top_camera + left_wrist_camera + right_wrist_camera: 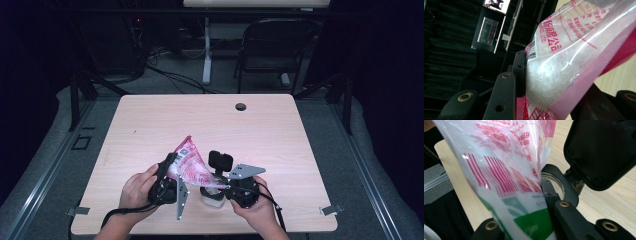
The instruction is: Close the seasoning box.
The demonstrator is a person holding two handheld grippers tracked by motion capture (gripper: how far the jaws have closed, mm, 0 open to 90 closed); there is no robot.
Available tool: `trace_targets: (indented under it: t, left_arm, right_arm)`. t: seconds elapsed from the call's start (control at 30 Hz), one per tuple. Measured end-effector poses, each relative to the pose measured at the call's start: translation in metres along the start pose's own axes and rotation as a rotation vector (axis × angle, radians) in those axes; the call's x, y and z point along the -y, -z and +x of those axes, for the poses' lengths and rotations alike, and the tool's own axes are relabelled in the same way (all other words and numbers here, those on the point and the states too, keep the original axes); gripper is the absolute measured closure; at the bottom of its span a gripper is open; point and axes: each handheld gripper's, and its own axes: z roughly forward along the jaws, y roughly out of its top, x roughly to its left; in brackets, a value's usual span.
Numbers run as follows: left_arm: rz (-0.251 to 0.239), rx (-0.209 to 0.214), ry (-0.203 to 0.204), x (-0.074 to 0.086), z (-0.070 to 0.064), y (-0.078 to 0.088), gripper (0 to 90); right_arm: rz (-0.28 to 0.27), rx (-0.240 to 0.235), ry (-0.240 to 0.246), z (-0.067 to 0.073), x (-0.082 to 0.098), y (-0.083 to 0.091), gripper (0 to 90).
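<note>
Holding the plastic bag (191,164) between both claws, I have it lifted off the bench (150,125) and tipped toward the small white container (212,196) that sits near the bench's front edge. My left claw (170,172) is clamped on the bag's fat upper end, up and away from the container; in the left gripper view the black pad presses into the bulge of white grains (549,75) through the clear film. My right claw (226,187) is pinched almost fully together on the bag's thin lower corner, just beside the container, and in the right gripper view the printed film (506,182) runs down between the jaws. Behind that corner I see the container's round mouth (554,182) with its black flip lid (604,152) standing open. I judge the bag to be soft and floppy, with loose contents that shift as it tilts, so its weight will slide toward whichever end hangs lower. The film looks slick, and a pinch on an empty corner could slip; the firmer hold is where the grains pack tight. It is not fragile, but squeezing hard could burst a seam or push grains out faster than the narrow mouth takes them. I would keep the filled end high and steer with the corner.
</note>
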Motion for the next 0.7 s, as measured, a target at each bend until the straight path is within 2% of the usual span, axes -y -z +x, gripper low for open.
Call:
trace_targets:
  t: [0.7]
  left_arm:
    - [-0.008,-0.007,-0.005,-0.0022,0.0017,0.0020,69.9]
  right_arm:
    - [0.002,0.003,0.002,0.0002,0.0003,0.0000,89.2]
